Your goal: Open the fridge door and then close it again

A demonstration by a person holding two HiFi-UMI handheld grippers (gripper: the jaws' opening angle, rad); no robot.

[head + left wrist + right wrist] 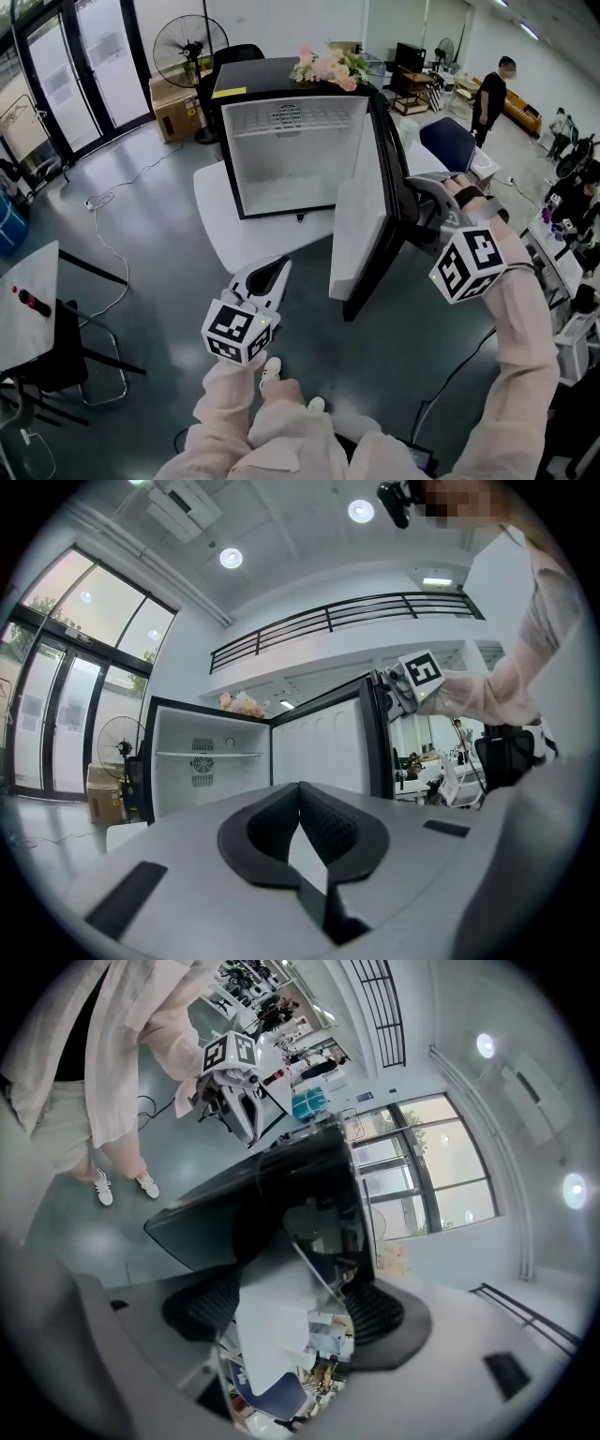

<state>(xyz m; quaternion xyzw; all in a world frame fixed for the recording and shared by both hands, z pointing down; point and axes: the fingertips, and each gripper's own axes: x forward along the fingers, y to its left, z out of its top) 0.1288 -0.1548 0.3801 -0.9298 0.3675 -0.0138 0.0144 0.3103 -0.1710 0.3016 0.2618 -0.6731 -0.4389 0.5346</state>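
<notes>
A small black fridge point(281, 141) is seen standing on a white table point(220, 230), and its cavity is shown bare and white, with a single shelf across the upper part. The fridge door point(361, 225) is swung wide open at the fridge's right side, so that its white inner lining is turned toward the cavity and its black outer face away from it. The right gripper point(419, 192) is held against the outer side of this door, near its upper edge; its jaws are kept apart by the door's edge, which is taken between them. The left gripper point(269, 274) is held in front of the fridge, below the table's near edge and clear of the door; its jaws are brought together at the tips and nothing is held in them. A bunch of pale pink flowers point(328, 67) is laid on top of the fridge, and a standing fan point(189, 45) is placed behind the fridge to its left.
</notes>
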